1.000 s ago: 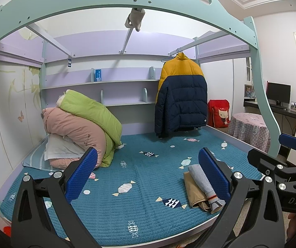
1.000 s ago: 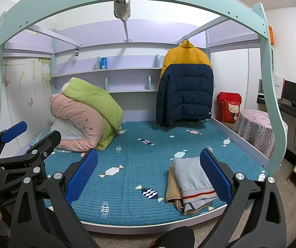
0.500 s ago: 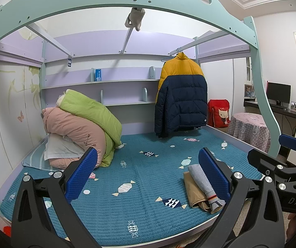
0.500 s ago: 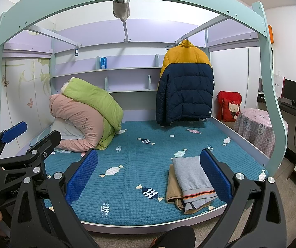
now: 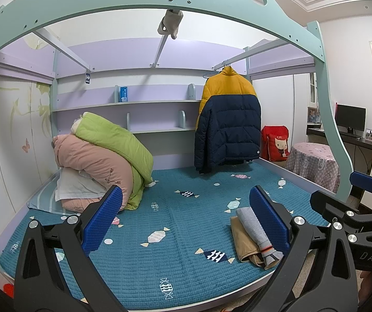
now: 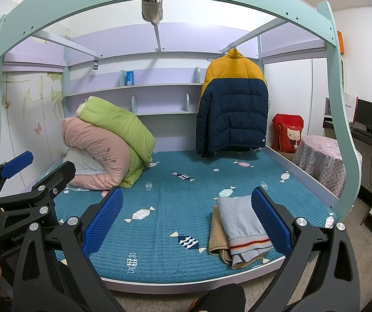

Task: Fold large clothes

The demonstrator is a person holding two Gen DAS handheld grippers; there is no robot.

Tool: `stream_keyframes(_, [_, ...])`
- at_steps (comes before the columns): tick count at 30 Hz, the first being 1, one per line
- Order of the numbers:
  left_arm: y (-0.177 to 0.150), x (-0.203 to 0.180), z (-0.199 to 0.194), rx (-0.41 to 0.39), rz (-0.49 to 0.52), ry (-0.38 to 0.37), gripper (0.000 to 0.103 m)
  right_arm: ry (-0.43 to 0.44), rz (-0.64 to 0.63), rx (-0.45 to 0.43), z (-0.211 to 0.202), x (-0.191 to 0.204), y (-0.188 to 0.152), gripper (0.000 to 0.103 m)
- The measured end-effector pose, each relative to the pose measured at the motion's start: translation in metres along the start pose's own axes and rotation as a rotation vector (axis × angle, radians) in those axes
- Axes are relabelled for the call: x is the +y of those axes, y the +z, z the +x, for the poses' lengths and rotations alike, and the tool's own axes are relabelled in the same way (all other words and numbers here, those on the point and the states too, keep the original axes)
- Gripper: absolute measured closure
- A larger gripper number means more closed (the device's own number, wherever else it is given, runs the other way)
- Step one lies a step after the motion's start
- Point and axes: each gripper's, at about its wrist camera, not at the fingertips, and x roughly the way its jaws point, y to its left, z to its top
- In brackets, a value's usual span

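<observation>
Left wrist view: left claw (image 5: 184, 223) w/ fingers apart, holding nothing, raised short of the bed (image 5: 160, 280). Puffer jacket (image 5: 227, 119), the likely large garment to fold, hangs on a hanger from the rail above the bed's far end, off the mattress. 2 folded garments (image 5: 251, 234) lie on the bed's near right corner, prob. finished work set aside. Bedding pile (image 5: 100, 156) at bed's far left.

Right wrist view: right claw (image 6: 186, 223) also apart & empty, near the bed's front edge; jacket (image 6: 232, 106) well beyond it.
</observation>
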Motion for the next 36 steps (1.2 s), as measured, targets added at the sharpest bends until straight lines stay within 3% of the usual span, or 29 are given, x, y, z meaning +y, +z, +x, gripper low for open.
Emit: stream_keyframes(36, [-0.0012, -0.0022, 0.0028, 0.005, 0.000, -0.003, 0.005, -0.007, -0.003, 0.012, 0.0053, -0.0058, -0.0042, 0.007])
